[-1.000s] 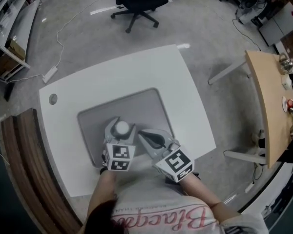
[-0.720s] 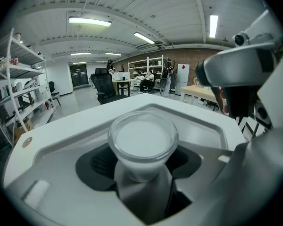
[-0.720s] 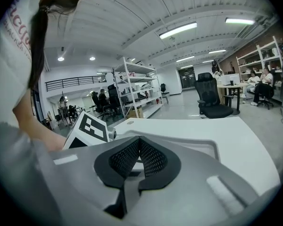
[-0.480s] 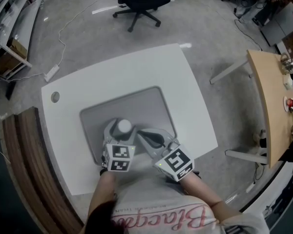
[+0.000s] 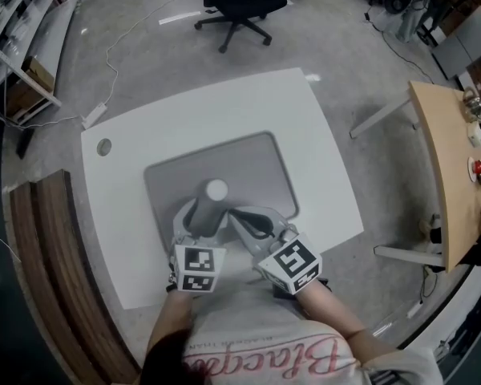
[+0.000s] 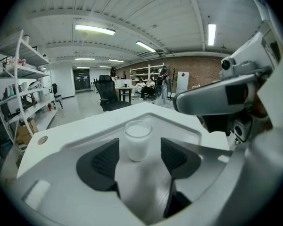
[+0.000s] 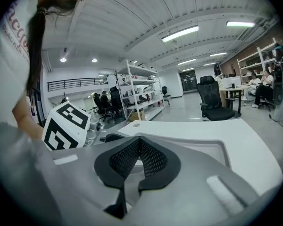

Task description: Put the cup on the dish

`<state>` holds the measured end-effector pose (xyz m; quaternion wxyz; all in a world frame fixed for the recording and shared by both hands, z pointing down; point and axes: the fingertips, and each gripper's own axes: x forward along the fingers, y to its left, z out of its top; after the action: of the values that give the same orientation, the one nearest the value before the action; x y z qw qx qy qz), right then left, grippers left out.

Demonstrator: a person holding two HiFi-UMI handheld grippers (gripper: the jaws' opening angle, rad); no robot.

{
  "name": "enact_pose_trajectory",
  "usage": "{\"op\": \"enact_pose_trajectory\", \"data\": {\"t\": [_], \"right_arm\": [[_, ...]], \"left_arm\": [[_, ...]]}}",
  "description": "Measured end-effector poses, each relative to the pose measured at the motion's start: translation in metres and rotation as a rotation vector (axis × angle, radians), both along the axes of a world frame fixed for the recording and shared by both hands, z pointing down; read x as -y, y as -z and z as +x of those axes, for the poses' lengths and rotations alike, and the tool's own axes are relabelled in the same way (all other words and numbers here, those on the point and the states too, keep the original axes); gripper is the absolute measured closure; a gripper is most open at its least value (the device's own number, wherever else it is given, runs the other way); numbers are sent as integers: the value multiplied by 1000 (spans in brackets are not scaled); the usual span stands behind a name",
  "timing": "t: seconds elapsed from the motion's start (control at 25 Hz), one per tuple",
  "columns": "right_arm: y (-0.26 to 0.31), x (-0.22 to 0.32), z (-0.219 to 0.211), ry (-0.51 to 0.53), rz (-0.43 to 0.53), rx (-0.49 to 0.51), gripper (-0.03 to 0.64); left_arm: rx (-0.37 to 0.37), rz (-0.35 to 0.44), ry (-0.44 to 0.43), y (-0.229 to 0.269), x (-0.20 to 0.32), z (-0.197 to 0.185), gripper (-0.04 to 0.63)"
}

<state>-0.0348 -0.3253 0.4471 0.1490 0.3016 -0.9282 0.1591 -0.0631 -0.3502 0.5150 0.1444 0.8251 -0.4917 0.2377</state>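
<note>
Left claw (image 6: 139, 149) gapes, jaws just eased in a touch, with the upright cup (image 5: 216, 190) standing untouched between its tips on the grey tray (image 5: 256, 159); shut right claw (image 7: 138, 149) sits alongside, farther off

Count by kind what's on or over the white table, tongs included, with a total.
Cup: 1
Grey tray: 1
Tongs: 2, the left tongs and the right tongs
Total: 4
</note>
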Motion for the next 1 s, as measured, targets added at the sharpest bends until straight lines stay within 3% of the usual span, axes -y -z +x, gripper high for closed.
{"op": "enact_pose_trajectory", "data": {"t": [0.48, 0.6, 0.72, 1.0], "right_arm": [[21, -6, 4, -73, 99, -33, 617], [23, -7, 7, -83, 113, -46, 617], [26, -9, 11, -98, 131, -49, 617], [39, -17, 9, -98, 158, -44, 617]], "left_arm": [[-49, 101, -45, 46, -15, -5, 361], [-70, 135, -37, 61, -18, -6, 454], [-73, 165, -29, 75, -22, -7, 595], [-76, 187, -50, 88, -29, -7, 595]]}}
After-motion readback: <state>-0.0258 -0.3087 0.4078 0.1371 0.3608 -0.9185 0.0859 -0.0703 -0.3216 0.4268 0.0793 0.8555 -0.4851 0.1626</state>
